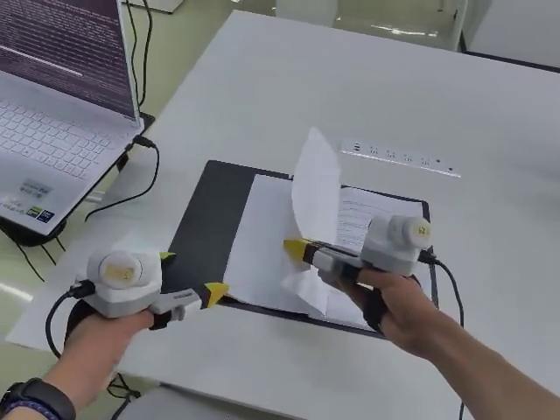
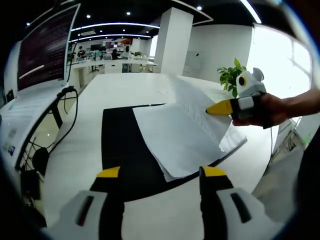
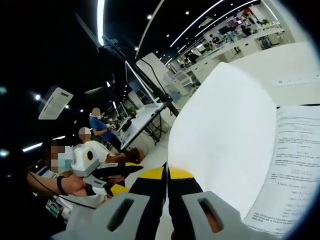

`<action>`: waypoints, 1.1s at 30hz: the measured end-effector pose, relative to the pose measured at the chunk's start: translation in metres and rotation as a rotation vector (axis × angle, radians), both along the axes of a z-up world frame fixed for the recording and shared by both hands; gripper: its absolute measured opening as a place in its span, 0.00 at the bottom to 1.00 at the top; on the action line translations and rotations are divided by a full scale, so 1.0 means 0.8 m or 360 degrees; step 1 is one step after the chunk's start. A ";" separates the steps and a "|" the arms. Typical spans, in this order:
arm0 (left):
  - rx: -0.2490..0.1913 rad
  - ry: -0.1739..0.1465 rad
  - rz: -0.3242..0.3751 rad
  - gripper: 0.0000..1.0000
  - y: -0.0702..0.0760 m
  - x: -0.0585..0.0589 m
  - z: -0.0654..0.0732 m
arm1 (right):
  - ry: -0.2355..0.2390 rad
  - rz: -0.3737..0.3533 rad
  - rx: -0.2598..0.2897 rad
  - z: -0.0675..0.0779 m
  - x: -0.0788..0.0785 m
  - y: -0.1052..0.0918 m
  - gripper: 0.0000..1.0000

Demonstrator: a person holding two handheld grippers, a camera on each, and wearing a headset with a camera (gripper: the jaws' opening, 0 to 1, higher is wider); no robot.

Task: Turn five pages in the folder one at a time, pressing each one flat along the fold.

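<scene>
From the head view: flat black folder [image 1: 206,223] lying open on matte white table [image 1: 455,96], plain white pages [image 1: 258,245] stacked on its left half, printed page [image 1: 354,219] on its right, one thin white sheet [image 1: 315,184] standing curled upright over the fold. Right gripper [image 1: 296,250], white-bodied with yellow-tipped jaws, pinched tight on that sheet's lower edge. Left gripper [image 1: 191,274] low at the folder's near left edge, jaws spread wide with nothing between them. Beyond the folder, apart from it, long white power strip [image 1: 398,157]; at far left, open white laptop [image 1: 52,114] with black cables trailing off its side. Added in the left gripper view: leafy green potted plant [image 2: 231,77] past the table's far end. Added in the right gripper view: the sheet's blank, smooth face close up, and paragraphs of fine black print on the printed page, too small to read. Laptop screen lines and palm-rest stickers equally illegible.
</scene>
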State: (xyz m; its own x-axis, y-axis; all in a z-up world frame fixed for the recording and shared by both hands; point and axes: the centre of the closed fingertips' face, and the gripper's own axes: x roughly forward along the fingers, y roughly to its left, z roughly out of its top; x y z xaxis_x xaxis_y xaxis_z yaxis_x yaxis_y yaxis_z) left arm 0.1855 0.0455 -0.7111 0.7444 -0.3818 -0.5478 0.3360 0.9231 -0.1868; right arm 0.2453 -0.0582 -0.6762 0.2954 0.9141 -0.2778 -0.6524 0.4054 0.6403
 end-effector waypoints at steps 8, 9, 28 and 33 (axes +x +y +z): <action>-0.0034 0.0002 0.0027 0.62 0.003 -0.009 -0.006 | 0.0031 0.0043 -0.0052 -0.020 -0.005 0.024 0.00; -0.0031 0.0005 0.0025 0.62 0.004 -0.011 -0.007 | 0.0036 0.0044 -0.0057 -0.023 -0.006 0.026 0.00; -0.0063 0.0001 0.0024 0.63 0.001 -0.018 -0.007 | 0.0123 0.0110 -0.0181 -0.084 -0.010 0.050 0.00; -0.0073 0.0013 0.0026 0.63 0.000 -0.020 -0.010 | 0.0173 0.0117 -0.0216 -0.103 -0.009 0.055 0.00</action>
